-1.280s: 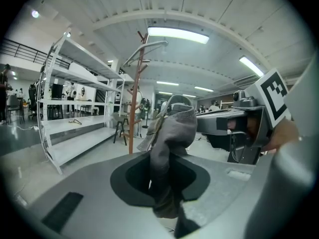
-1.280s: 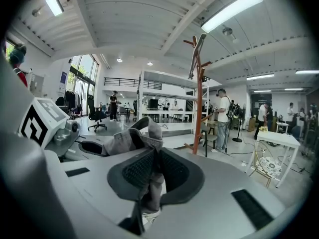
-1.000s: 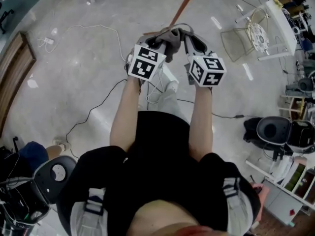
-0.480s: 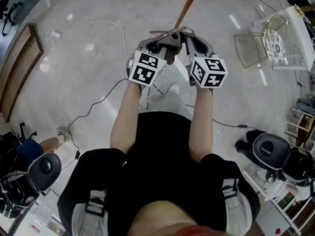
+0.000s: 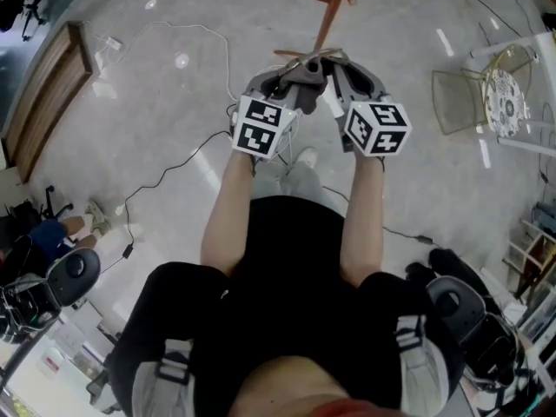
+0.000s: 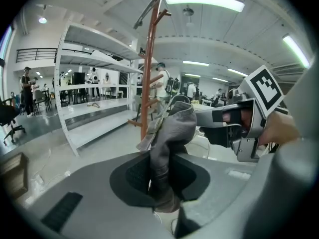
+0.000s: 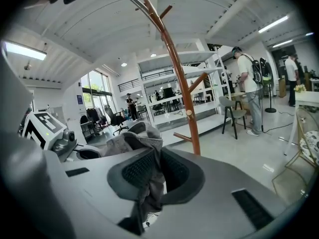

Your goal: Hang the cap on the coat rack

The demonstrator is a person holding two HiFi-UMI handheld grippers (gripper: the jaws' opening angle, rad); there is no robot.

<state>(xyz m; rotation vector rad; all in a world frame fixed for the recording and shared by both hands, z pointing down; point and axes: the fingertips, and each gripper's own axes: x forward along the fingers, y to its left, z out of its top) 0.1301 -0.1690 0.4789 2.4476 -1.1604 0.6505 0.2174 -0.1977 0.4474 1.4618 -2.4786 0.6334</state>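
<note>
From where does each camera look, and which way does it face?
Head view: on the person's head, facing steeply down; forearms, left gripper, right gripper, cap.
Left gripper view: on that gripper, facing the coat rack; its jaws pinch the cap.
Right gripper view: likewise, on the right gripper.
Shared: cap, coat rack.

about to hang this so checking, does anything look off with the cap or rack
Only the cap: it is crumpled into a bunch, pinched by both the left gripper and right gripper rather than held open, so no opening shows for a peg. The coat rack ahead looks intact, its visible pegs bare.
</note>
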